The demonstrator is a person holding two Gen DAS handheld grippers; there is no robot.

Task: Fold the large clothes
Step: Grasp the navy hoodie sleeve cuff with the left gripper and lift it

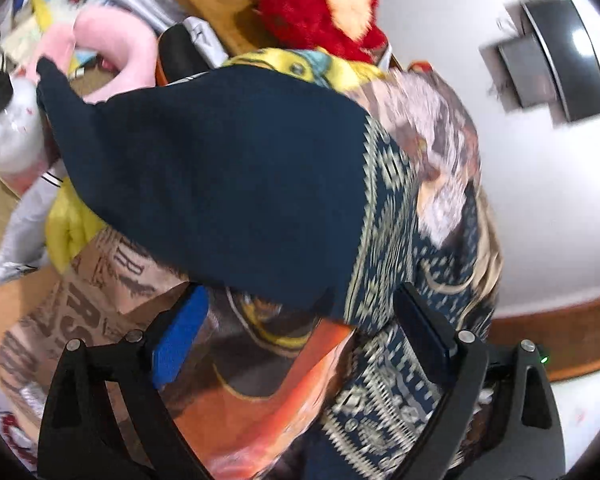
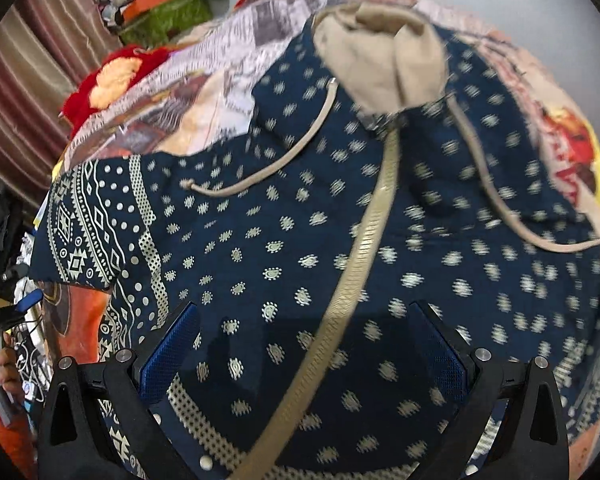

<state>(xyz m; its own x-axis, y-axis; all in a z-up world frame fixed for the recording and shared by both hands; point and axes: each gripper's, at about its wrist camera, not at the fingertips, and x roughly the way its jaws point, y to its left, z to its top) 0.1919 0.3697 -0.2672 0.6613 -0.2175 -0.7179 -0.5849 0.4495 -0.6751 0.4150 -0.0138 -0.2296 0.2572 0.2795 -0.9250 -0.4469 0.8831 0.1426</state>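
The left gripper (image 1: 300, 344) is standing with its jaws wide apart, the blue pads pressing on nothing; a dark navy flap and a patterned hem of the hoodie (image 1: 228, 184) are lying just ahead of and partly between the fingers. Beyond it, the printed bedcover (image 1: 112, 280) is showing under the cloth, and farther off a pink neck pillow (image 1: 116, 48) and a red plush toy (image 1: 320, 4) are sitting among clutter.

The right gripper (image 2: 304, 352) is likewise spread open and gripping nothing, hovering directly over the hoodie's front (image 2: 260, 240). The beige zipper (image 2: 364, 240) is running up between its fingers toward the beige-lined hood (image 2: 380, 52), with a drawstring (image 2: 268, 168) trailing to the left of the zipper line and another to the right.

The garment is spread face up across the bed, so the step in hand looks like the approach for a first fold. The next move probably calls for each gripper to settle on an edge, the left on the navy flap beside it, close on a single layer of cloth without catching the bedcover, and carry it inward toward the zipper.
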